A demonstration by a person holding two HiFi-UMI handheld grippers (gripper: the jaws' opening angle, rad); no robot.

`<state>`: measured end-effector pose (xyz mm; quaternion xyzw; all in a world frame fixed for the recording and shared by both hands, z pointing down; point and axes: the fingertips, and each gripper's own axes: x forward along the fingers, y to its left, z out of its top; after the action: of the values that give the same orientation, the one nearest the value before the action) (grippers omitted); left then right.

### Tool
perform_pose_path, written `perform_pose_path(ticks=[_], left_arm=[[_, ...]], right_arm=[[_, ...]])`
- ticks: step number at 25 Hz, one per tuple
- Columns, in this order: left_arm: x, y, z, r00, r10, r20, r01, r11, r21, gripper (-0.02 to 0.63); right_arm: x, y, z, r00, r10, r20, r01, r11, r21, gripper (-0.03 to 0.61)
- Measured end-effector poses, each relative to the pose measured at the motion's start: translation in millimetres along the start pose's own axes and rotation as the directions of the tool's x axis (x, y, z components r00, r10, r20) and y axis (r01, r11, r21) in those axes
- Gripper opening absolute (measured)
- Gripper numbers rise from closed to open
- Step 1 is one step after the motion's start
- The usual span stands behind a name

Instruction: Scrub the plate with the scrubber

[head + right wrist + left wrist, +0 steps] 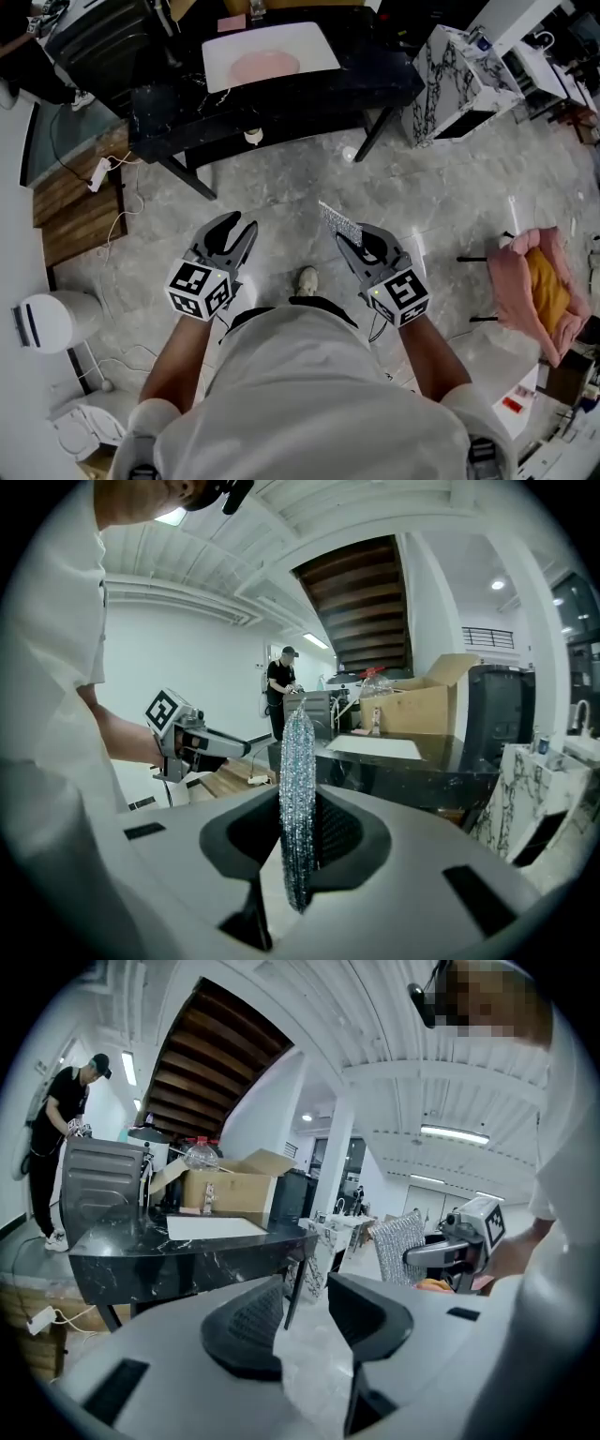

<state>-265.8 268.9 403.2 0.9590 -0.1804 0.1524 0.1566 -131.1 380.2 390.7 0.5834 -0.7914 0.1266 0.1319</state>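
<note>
The right gripper (302,841) has its fingers (352,829) closed narrowly on the scrubber (298,789). This is a thin sheet of silver mesh, pinched edge-on between the pads. It stands up past the fingertips and hangs a little below them. In the head view the scrubber (339,223) sticks out ahead of the right gripper (354,239), tilted up and to the left.

The left gripper (305,1312) holds its fingers (246,1321) wide apart. Only pale floor shows in the gap between them. In the head view the left gripper (234,230) sits level with the right one. The two are well apart, both held out in front of the person's body over the grey marbled floor (281,197). A shoe (307,279) shows on the floor between and just behind the two sets of fingers.

Far ahead of both fingertips stands a black table (309,101). A white board (314,42) lies on it, with the pink plate (264,66) resting on the board, well apart from the scrubber. Off to the right of the right fingers is a pink cushion (539,286). Beyond the table, the right gripper view shows an open cardboard box (422,705) and a person in black (279,691) standing farther back.
</note>
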Motion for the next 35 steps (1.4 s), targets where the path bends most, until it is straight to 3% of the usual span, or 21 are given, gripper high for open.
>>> perform_pose_path(ticks=[6, 12, 29, 35], left_arm=[[54.5, 3.8, 27.4, 0.998, 0.062, 0.021, -0.061, 0.998, -0.020, 0.141], [88.9, 33.4, 42.7, 0.995, 0.102, 0.005, -0.101, 0.994, -0.044, 0.132], [210.1, 186.7, 115.7, 0.992, 0.126, -0.001, -0.125, 0.988, -0.093, 0.115], [248.7, 244.0, 130.6, 0.984, 0.174, -0.039, -0.178, 0.976, -0.124, 0.115]], right_arm=[[10.1, -68.0, 2.3, 1.000, 0.023, 0.018, -0.023, 1.000, 0.013, 0.078], [40.5, -107.5, 5.1, 0.999, 0.050, 0.018, -0.051, 0.998, 0.032, 0.078], [172.0, -219.0, 69.1, 0.998, 0.050, -0.031, -0.050, 0.999, -0.013, 0.078], [225.9, -254.0, 90.0, 0.997, 0.077, -0.029, -0.078, 0.996, -0.038, 0.078]])
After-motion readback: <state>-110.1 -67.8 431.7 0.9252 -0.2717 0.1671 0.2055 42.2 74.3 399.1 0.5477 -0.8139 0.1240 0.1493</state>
